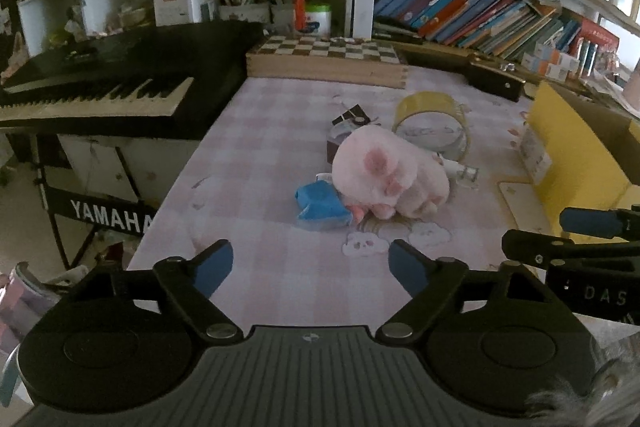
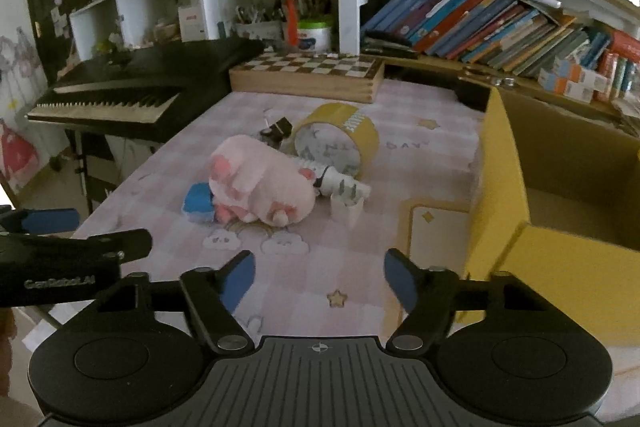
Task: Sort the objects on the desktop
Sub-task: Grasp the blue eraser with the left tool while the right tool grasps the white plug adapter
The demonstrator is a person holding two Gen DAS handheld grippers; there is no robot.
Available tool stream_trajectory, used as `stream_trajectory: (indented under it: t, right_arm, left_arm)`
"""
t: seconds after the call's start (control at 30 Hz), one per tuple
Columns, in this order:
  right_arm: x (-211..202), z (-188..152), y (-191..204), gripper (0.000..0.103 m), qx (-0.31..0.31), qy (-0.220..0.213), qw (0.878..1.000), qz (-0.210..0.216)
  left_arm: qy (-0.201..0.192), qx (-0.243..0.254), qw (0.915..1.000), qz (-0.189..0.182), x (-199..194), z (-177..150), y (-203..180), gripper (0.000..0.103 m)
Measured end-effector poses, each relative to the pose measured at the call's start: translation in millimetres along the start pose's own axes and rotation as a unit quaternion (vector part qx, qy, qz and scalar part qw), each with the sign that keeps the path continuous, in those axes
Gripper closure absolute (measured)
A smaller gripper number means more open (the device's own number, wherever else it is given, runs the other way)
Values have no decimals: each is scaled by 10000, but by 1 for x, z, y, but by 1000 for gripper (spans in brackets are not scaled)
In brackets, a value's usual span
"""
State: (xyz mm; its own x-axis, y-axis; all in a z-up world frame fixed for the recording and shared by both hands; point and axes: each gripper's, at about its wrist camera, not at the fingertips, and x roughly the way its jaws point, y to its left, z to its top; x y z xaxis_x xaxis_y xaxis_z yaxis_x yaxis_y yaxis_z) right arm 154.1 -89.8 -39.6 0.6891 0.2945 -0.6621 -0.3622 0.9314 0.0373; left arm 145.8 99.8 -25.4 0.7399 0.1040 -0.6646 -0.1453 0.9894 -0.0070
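A pink plush toy (image 1: 394, 173) (image 2: 260, 183) lies in the middle of the checked tablecloth. Against it on the left sits a blue packet (image 1: 320, 207) (image 2: 198, 203). Behind it stand a yellow tape roll (image 1: 434, 125) (image 2: 340, 141) and a small dark box (image 1: 346, 125) (image 2: 276, 131). A white bottle (image 2: 340, 187) (image 1: 460, 173) lies to its right. My left gripper (image 1: 310, 269) hovers open short of the pile, nothing between its blue pads. My right gripper (image 2: 318, 279) is likewise open and empty, nearer than the toy. Each gripper shows at the edge of the other's view.
An open yellow cardboard box (image 2: 532, 187) (image 1: 576, 143) stands at the right of the table. A wooden chessboard box (image 1: 326, 61) (image 2: 306, 75) lies at the back. A black keyboard (image 1: 100, 83) (image 2: 132, 87) flanks the table's left edge. Bookshelves (image 2: 500, 23) fill the back wall.
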Motion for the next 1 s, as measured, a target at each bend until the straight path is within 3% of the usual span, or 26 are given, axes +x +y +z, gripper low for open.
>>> stream_trajectory:
  t: [0.33,0.57,1.0]
  right_arm:
    - [61,22,-14,48,270,382,9988,-149]
    - [90,28,-19,48,325,620,9974,-144]
    - [120,32,-17,47,380,769,9963,-112]
  left_arm:
    - [302,-85,9994,160,62,28,3,42]
    - [621,-35,9981,25,94,33,-1,46]
    - [592,-171,9981,-86,111,40,10,46]
